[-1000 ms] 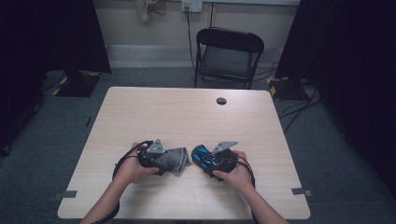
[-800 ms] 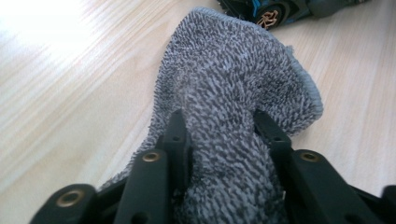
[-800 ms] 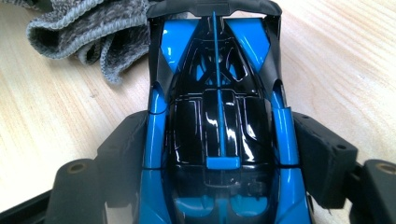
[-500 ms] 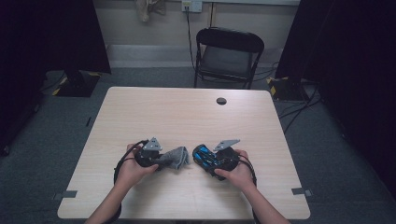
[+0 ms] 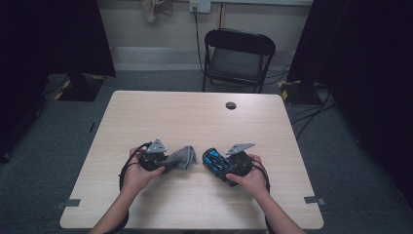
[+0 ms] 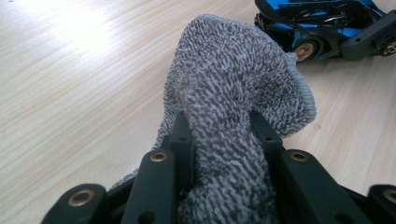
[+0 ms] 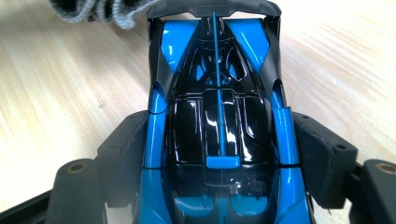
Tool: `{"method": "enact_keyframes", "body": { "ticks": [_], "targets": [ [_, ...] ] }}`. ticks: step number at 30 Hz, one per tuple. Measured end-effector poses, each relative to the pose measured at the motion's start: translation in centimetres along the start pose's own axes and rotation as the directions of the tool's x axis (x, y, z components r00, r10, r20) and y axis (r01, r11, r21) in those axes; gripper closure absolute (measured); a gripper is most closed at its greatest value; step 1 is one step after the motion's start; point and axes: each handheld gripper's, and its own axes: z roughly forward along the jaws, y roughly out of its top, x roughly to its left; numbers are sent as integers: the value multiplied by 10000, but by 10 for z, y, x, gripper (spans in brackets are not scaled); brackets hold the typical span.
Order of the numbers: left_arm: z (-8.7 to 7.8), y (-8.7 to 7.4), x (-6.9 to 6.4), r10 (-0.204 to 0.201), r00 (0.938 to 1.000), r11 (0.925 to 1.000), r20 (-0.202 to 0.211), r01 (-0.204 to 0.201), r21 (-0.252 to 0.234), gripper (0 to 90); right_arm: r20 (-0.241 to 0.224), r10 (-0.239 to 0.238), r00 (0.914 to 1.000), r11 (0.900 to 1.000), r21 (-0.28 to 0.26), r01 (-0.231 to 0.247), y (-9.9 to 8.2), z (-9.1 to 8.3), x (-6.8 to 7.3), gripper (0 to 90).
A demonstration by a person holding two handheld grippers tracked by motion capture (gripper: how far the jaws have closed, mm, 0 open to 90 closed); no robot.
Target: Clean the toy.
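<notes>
Cloth [image 6: 233,93] bunches between your left gripper [image 6: 219,135], whose jaws have just closed tight on it. Your right gripper [image 7: 219,163] clamps the blue-and-black toy car [image 7: 217,107] by its flanks, just beside the cloth. No readable writing on either.

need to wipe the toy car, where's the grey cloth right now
In the high view the grey cloth is at the near middle of the table, pinched in the left gripper, just left of the blue toy car held by the right gripper.
</notes>
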Motion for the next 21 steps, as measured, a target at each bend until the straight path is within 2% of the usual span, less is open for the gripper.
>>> {"method": "enact_keyframes", "body": {
  "ticks": [1, 4, 5, 10, 12, 14, 19, 21],
  "targets": [
    [0, 0, 0, -92, 9999, 9999, 68, 92, -50, 685, -40, 14, 10000, 10000, -31, -14, 1, -1, 0, 263],
    [1, 4, 0, -83, 9999, 9999, -124, 81, -139, 685, -46, 11, 10000, 10000, -94, -12, 3, -2, 0, 263],
    [1, 5, 0, -268, 9996, 9995, -55, 267, -149, 685, -65, 29, 10000, 9999, -111, -29, 4, -2, 0, 263],
    [4, 8, 5, -583, 9971, 9980, -500, 570, -254, 685, -108, 20, 9999, 9995, -306, -23, 10, -7, 1, 263],
    [6, 9, 8, -791, 9958, 9964, -465, 776, -327, 686, -123, -20, 9999, 9994, -356, 15, 14, -11, 2, 263],
    [9, 10, 8, -727, 9962, 9971, -482, 715, -256, 685, -185, -68, 9998, 9990, -442, 60, 20, -14, 3, 263],
    [20, 17, -6, -626, 9980, 9972, -25, 625, -401, 686, -230, -80, 9997, 9967, -806, 61, 34, -21, 5, 263],
    [24, 21, -13, -460, 9987, 9978, 239, 471, -461, 685, -221, -127, 9997, 9963, -853, 107, 38, -21, 7, 263]
  ]
}}
